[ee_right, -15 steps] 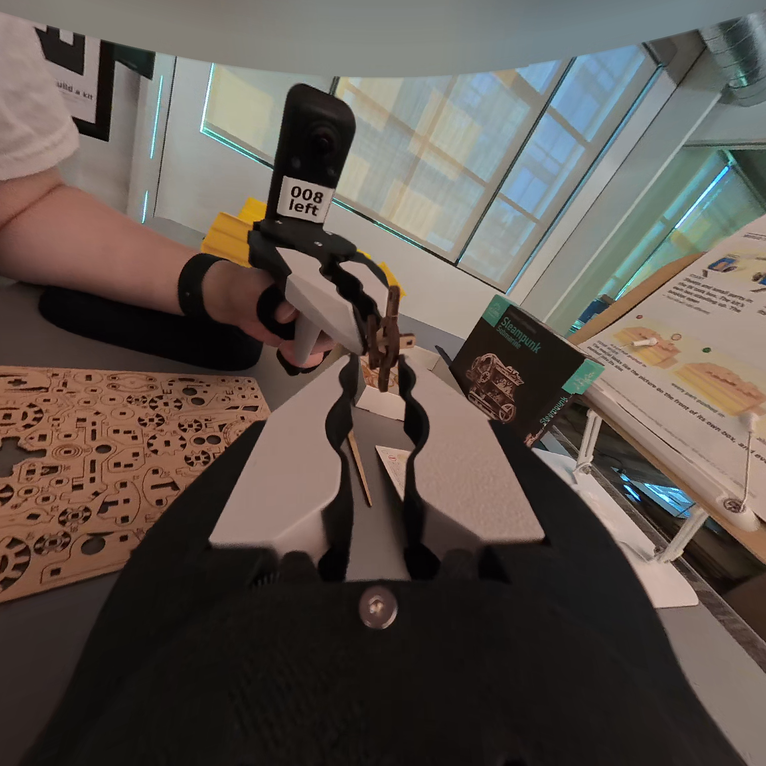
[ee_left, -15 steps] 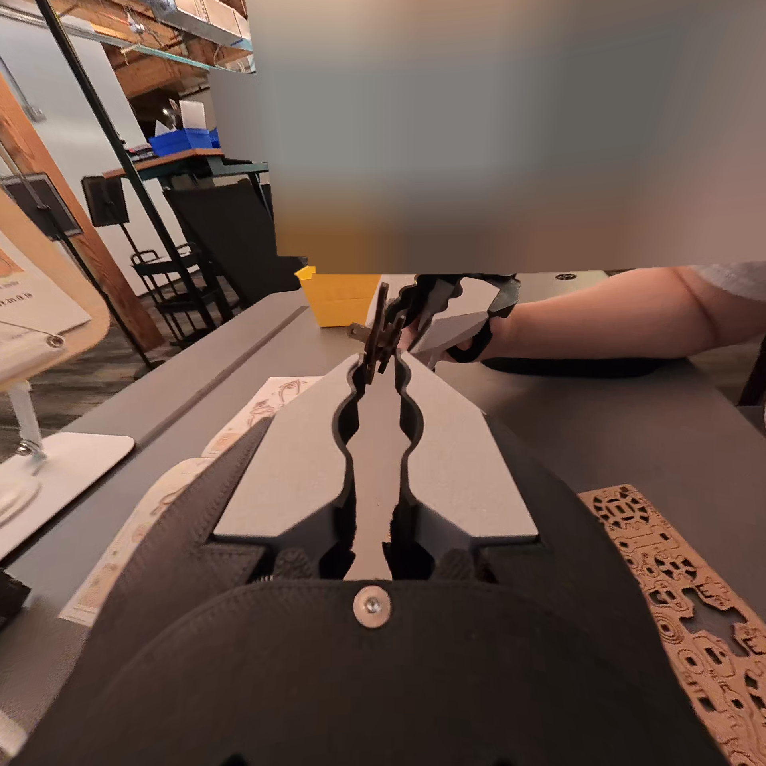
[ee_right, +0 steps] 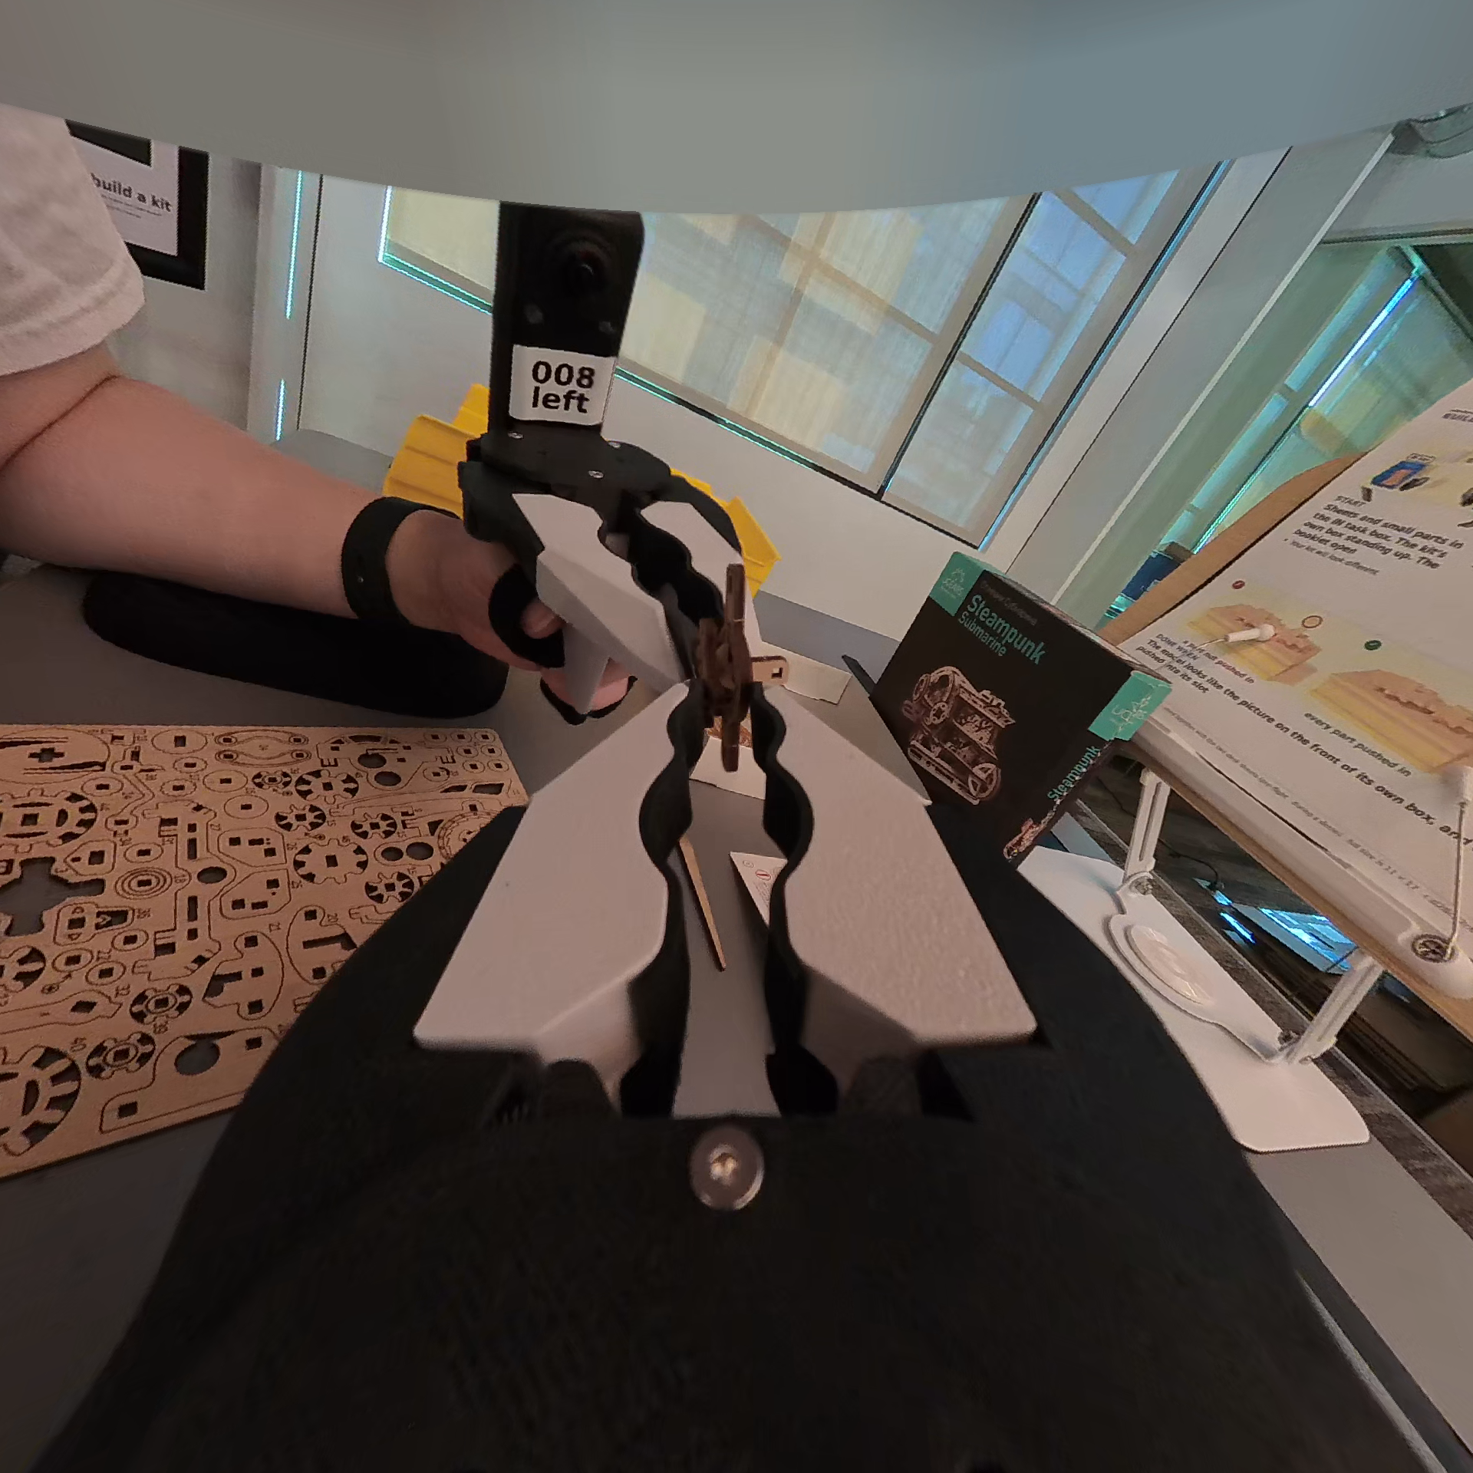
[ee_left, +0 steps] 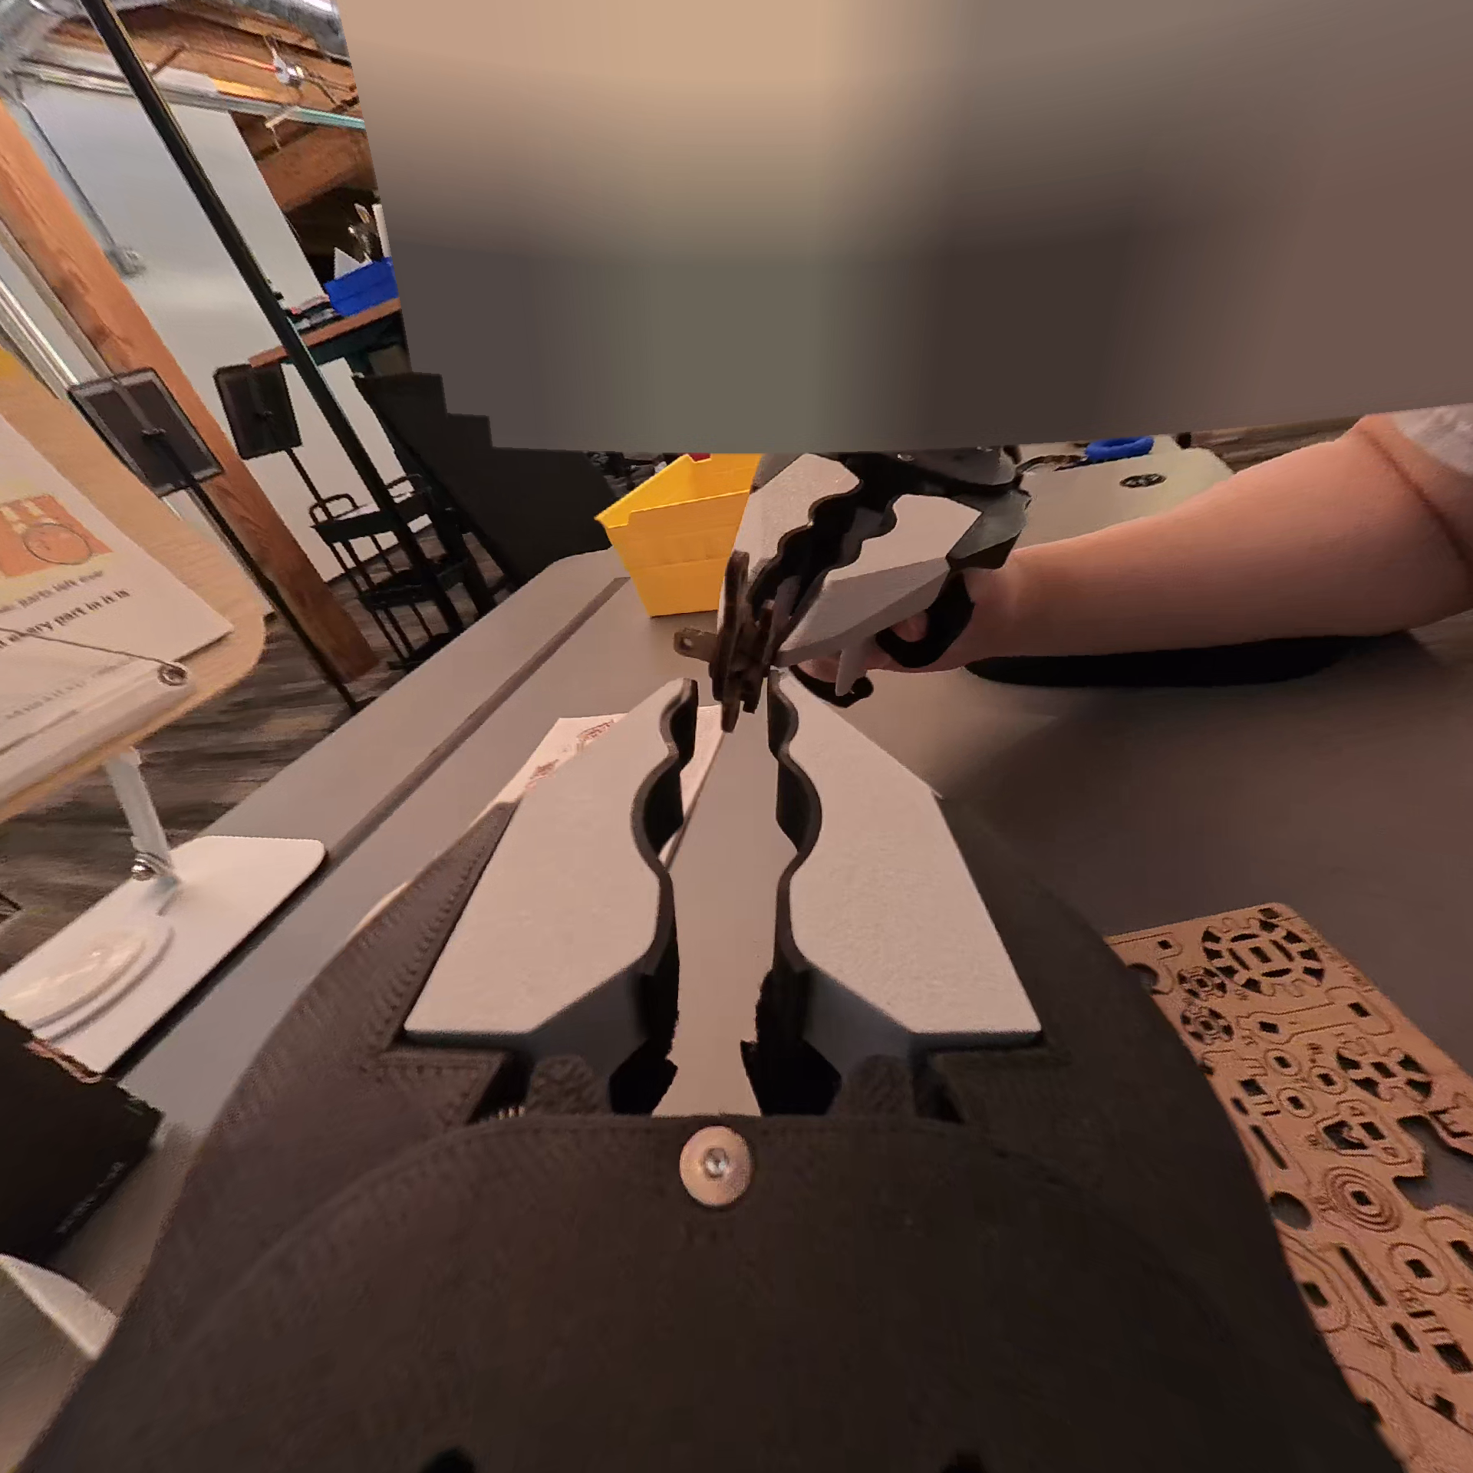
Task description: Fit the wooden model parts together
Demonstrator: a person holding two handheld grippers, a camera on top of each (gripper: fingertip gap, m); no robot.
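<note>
A small dark wooden assembly (ee_left: 737,638) of interlocked flat parts, with a peg sticking out sideways, hangs above the grey table (ee_left: 1156,797). My right gripper (ee_right: 724,701) is shut on the assembly (ee_right: 727,685). In the left wrist view the right gripper (ee_left: 769,630) reaches in from the right with a person's hand behind it. My left gripper (ee_left: 732,689) has its tips on either side of the assembly's lower end. It is slightly open, with a gap showing beside the wood. It also shows in the right wrist view (ee_right: 709,638), coming from the far left.
A laser-cut wooden parts sheet (ee_right: 199,877) lies flat on the table, also seen in the left wrist view (ee_left: 1307,1116). A thin wooden stick (ee_right: 701,901) and a paper leaflet (ee_right: 757,869) lie under the grippers. A black kit box (ee_right: 1012,701), an instruction board on a stand (ee_right: 1315,717) and a yellow bin (ee_left: 685,534) stand around. My left and right fingertips are right by each other.
My left gripper has loosened from the wooden assembly and its tips have parted. My right gripper's tips have closed in on the assembly. Both grippers shifted slightly.
</note>
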